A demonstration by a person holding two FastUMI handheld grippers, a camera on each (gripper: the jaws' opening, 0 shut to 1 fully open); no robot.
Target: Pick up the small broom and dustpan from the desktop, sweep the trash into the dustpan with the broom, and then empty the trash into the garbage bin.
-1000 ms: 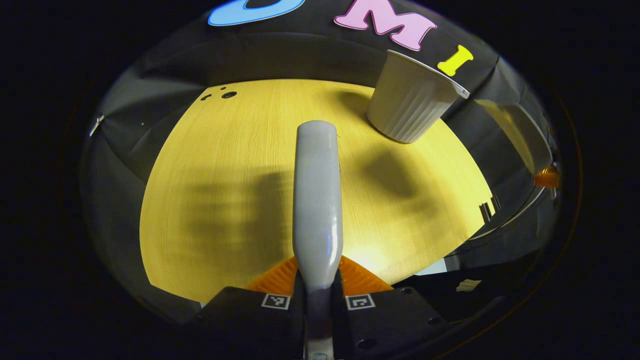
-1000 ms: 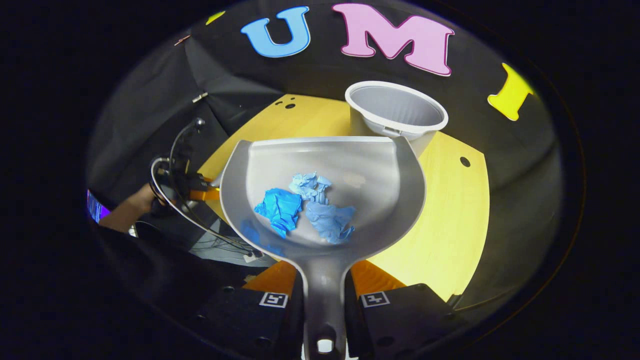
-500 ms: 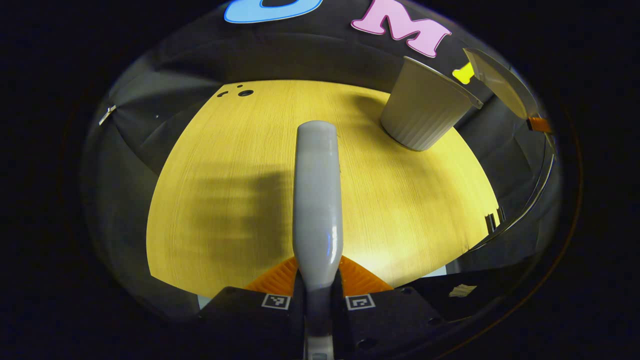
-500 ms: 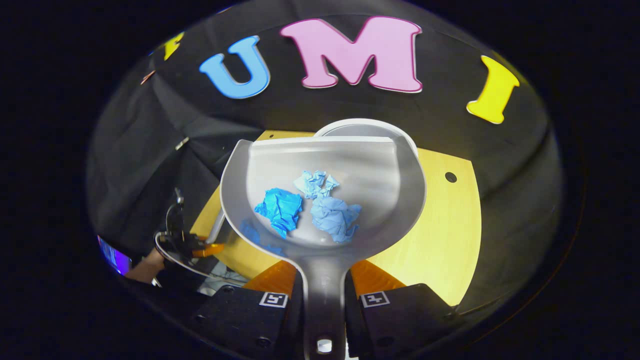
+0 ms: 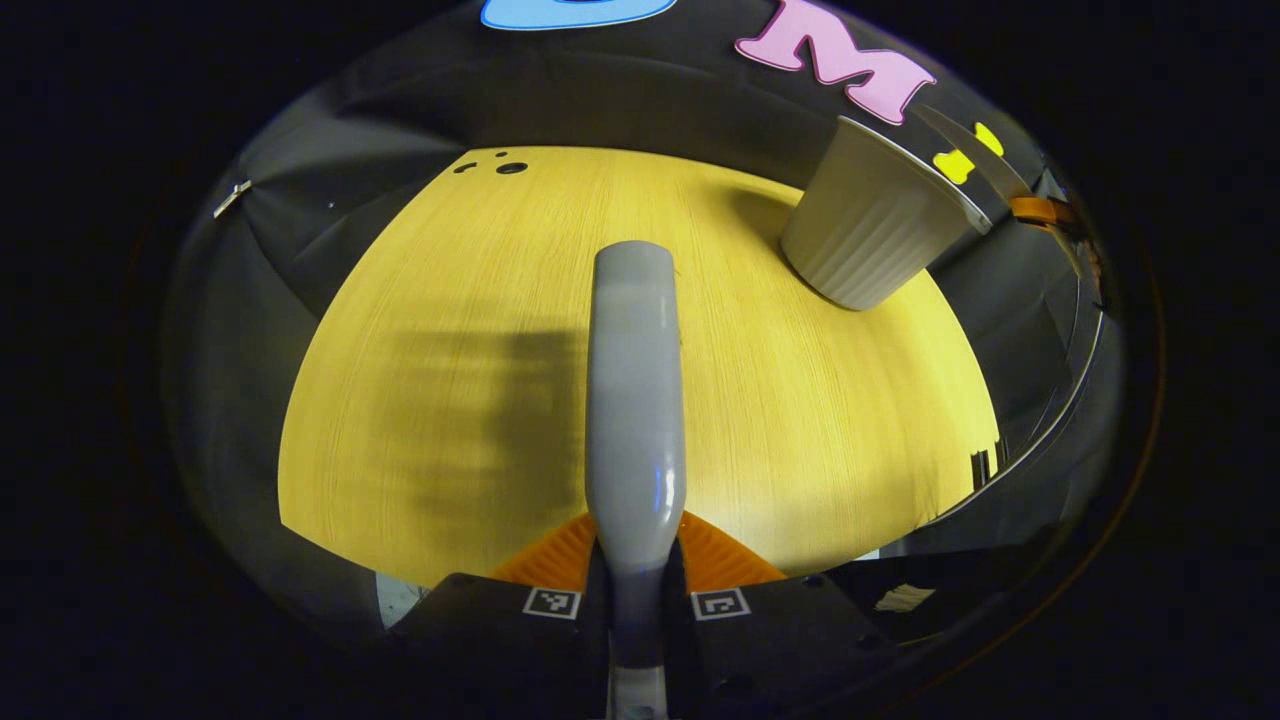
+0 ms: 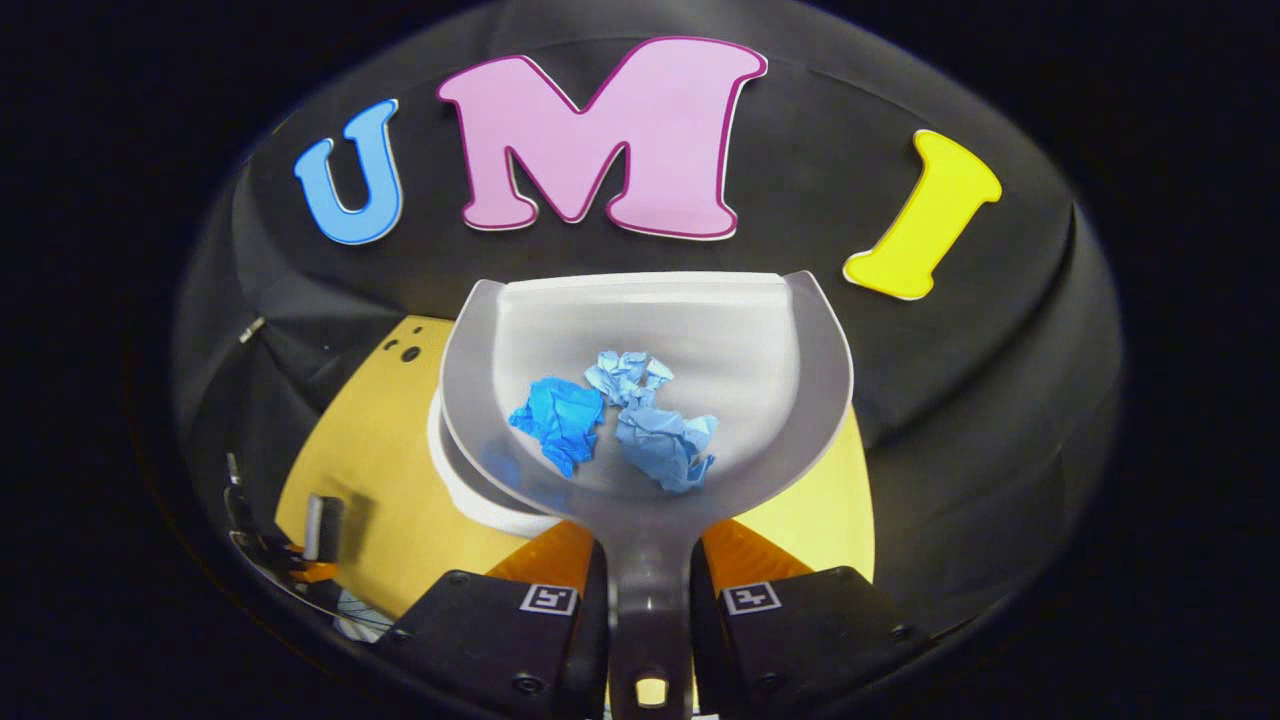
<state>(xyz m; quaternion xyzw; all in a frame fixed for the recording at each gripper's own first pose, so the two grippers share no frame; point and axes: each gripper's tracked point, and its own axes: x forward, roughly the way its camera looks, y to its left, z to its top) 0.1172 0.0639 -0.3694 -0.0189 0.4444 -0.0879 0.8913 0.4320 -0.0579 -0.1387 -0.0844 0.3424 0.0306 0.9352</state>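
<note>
My left gripper (image 5: 636,585) is shut on the grey handle of the small broom (image 5: 635,400), which points out over the yellow desktop (image 5: 450,340). My right gripper (image 6: 648,590) is shut on the handle of the grey dustpan (image 6: 720,330), held level in the air. Three crumpled blue paper scraps (image 6: 620,420) lie in the pan. The white ribbed garbage bin (image 5: 870,235) stands at the table's far right; its rim (image 6: 470,500) peeks out beneath the pan's left side. The dustpan's edge (image 5: 975,160) hovers just above the bin in the left gripper view.
Small holes (image 5: 510,168) mark the desktop's far left corner. The black cloth wall (image 6: 900,380) rises close behind the bin. The broom in the other gripper (image 6: 318,525) shows low at the left of the right gripper view, over the table edge.
My right gripper has carried the dustpan up and forward until it sits over the bin, which is now mostly hidden beneath it. The left gripper with the broom has shifted only slightly.
</note>
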